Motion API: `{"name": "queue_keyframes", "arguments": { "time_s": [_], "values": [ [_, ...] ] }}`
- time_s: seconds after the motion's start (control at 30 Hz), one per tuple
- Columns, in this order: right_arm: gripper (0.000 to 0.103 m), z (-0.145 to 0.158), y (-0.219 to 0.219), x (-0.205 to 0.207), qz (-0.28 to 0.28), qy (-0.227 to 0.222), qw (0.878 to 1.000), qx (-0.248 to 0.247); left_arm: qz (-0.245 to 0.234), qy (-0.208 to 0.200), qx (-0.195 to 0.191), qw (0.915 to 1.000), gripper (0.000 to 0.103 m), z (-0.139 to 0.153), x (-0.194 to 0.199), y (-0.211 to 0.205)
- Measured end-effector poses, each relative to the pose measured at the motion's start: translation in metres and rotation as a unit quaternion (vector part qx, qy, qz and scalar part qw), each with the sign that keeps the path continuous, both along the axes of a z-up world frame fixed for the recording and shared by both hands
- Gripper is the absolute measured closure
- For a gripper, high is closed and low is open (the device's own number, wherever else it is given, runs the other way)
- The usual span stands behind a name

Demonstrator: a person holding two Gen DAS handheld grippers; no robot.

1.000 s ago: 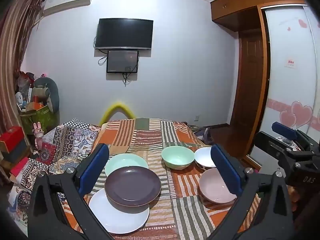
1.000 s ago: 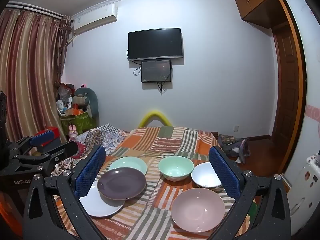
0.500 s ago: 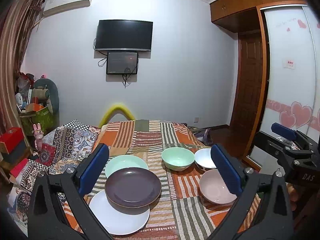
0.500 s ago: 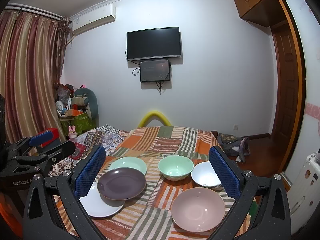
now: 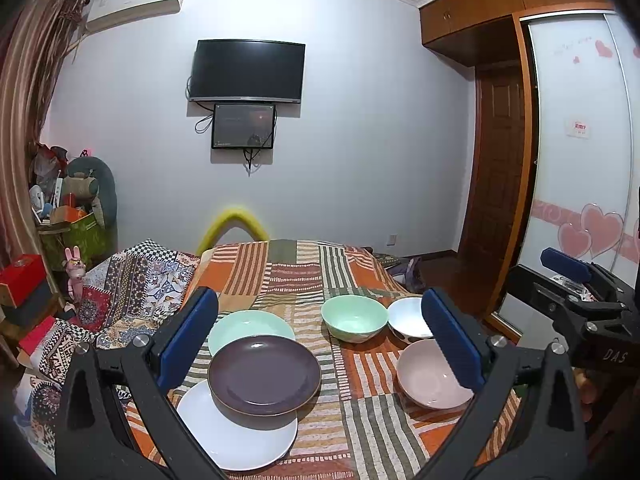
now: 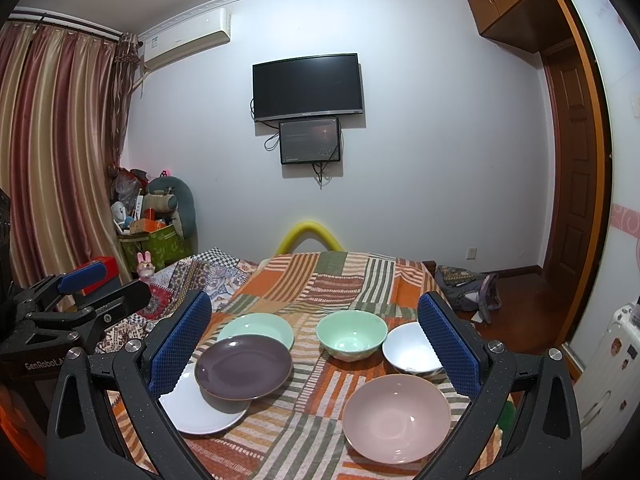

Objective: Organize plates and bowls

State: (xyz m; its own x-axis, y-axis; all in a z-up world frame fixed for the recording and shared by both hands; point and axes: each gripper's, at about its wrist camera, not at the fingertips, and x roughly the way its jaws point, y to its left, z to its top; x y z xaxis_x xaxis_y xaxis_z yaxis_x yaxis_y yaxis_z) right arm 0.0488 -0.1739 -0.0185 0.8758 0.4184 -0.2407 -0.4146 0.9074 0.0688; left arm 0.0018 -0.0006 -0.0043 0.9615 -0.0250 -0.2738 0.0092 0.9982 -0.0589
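On the striped cloth lie a purple plate (image 5: 264,376) (image 6: 243,366) that overlaps a white plate (image 5: 236,432) (image 6: 200,410) and a mint plate (image 5: 250,326) (image 6: 256,328). To the right stand a mint bowl (image 5: 354,322) (image 6: 351,338), a white bowl (image 5: 406,320) (image 6: 410,350) and a pink bowl (image 5: 428,380) (image 6: 396,416). My left gripper (image 5: 320,344) is open and empty, held above the near edge. My right gripper (image 6: 314,346) is open and empty too, to the right of the left one.
The table's striped patchwork cloth (image 5: 296,272) (image 6: 332,280) reaches back to a yellow curved chair top (image 6: 308,230). A patterned cloth and clutter lie to the left (image 5: 132,276). A bag (image 6: 466,288) lies on the floor at the right, near a wooden door (image 6: 572,184).
Both views have drifted very slightly. No dish has moved and both grippers stay open.
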Motion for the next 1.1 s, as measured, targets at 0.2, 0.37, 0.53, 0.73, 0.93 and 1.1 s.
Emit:
{"name": "queue_keyframes", "arguments": {
  "time_s": [0.2, 0.37, 0.53, 0.73, 0.93, 1.1],
  "values": [
    [0.000, 0.0000, -0.0001, 0.0001, 0.000, 0.000, 1.000, 0.000, -0.001, 0.000, 0.000, 1.0000, 0.000, 0.0006, 0.0003, -0.0005],
    [0.000, 0.0003, -0.0003, 0.0000, 0.000, 0.000, 1.000, 0.001, -0.002, 0.000, -0.002, 1.0000, 0.000, 0.0002, 0.0009, -0.0007],
    [0.000, 0.0004, -0.0005, 0.0002, 0.000, 0.001, 1.000, 0.001, -0.002, 0.000, -0.002, 1.0000, 0.000, -0.0001, 0.0008, -0.0008],
    [0.000, 0.0005, -0.0006, 0.0000, 0.000, 0.001, 1.000, 0.001, -0.004, 0.000, -0.004, 1.0000, 0.000, 0.0000, 0.0013, -0.0014],
    [0.000, 0.0001, -0.0005, 0.0002, 0.000, 0.001, 1.000, 0.001, -0.005, 0.001, -0.005, 1.0000, 0.000, 0.0004, 0.0015, -0.0011],
    [0.000, -0.0005, -0.0006, 0.0008, 0.000, 0.002, 1.000, 0.002, -0.007, 0.000, -0.006, 1.0000, 0.000, -0.0005, 0.0013, -0.0004]
  ]
}}
